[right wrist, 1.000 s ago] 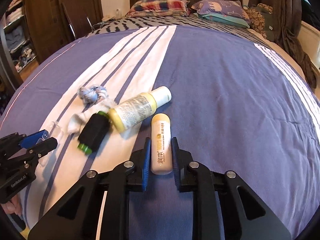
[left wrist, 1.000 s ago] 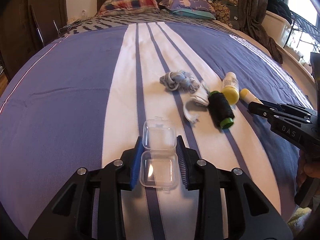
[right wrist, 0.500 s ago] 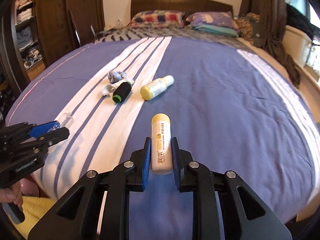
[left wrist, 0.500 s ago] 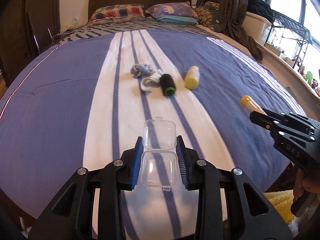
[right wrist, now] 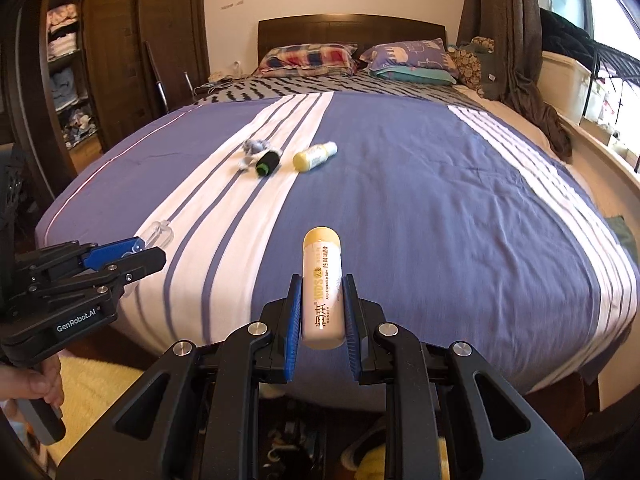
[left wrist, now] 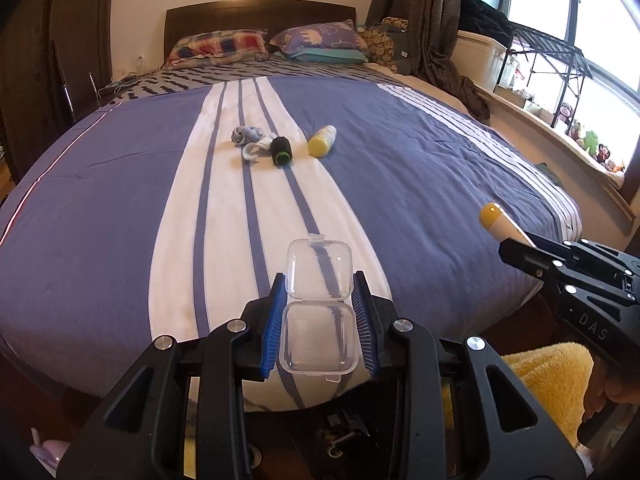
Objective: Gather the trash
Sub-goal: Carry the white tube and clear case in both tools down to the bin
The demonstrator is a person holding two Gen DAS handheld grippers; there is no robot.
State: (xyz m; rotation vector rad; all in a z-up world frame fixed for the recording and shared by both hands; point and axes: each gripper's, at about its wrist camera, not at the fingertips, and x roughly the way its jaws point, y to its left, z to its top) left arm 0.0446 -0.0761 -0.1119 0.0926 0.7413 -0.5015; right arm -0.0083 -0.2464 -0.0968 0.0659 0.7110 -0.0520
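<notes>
Clear hinged plastic case (left wrist: 318,312) clamped in left hand-held gripper (left wrist: 319,330), cream tube with yellow cap (right wrist: 321,288) clamped in right hand-held gripper (right wrist: 322,326), both above foot of bed (left wrist: 420,168). Farther up: yellow bottle (left wrist: 322,141), black spool (left wrist: 281,151), crumpled cloth (left wrist: 248,136).

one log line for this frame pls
left gripper: shut on clear plastic case | right gripper: shut on cream tube | left on bed: yellow bottle, black spool
</notes>
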